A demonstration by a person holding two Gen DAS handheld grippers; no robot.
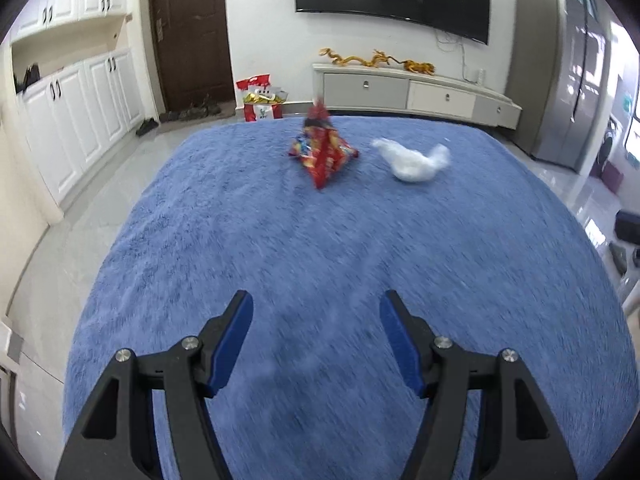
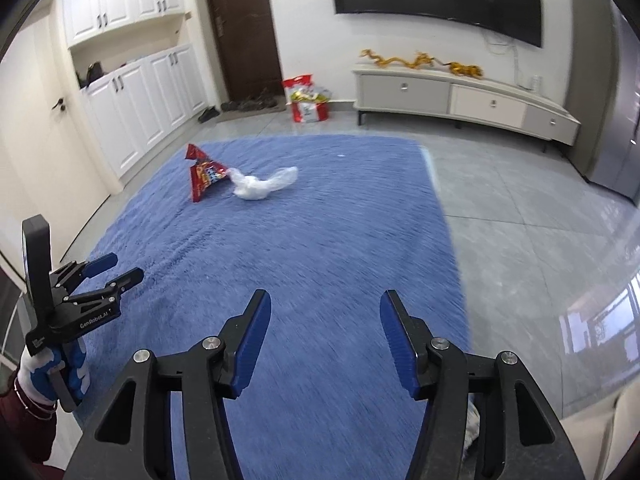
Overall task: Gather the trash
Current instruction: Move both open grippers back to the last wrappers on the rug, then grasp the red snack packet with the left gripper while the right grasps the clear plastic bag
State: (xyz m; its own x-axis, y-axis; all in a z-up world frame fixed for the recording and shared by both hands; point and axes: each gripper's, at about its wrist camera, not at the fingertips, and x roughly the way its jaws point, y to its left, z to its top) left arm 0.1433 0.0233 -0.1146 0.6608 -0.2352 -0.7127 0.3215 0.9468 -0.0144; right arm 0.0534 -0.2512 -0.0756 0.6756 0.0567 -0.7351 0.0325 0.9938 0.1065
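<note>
A red snack wrapper (image 1: 322, 152) lies on the blue rug (image 1: 320, 248) at the far side, with a crumpled white plastic bag (image 1: 414, 160) just to its right. Both also show in the right wrist view, the wrapper (image 2: 204, 178) touching the bag (image 2: 260, 184). My left gripper (image 1: 316, 304) is open and empty, above the near part of the rug, well short of the trash. My right gripper (image 2: 324, 302) is open and empty over the rug's near right part. The left gripper (image 2: 124, 268) shows at the left of the right wrist view, open.
A red and white bag (image 2: 308, 100) full of things stands on the tiled floor by the dark door (image 2: 244, 28). A low TV cabinet (image 2: 464, 96) runs along the far wall. White cupboards (image 2: 136, 112) line the left. Grey tiles (image 2: 540, 220) lie right of the rug.
</note>
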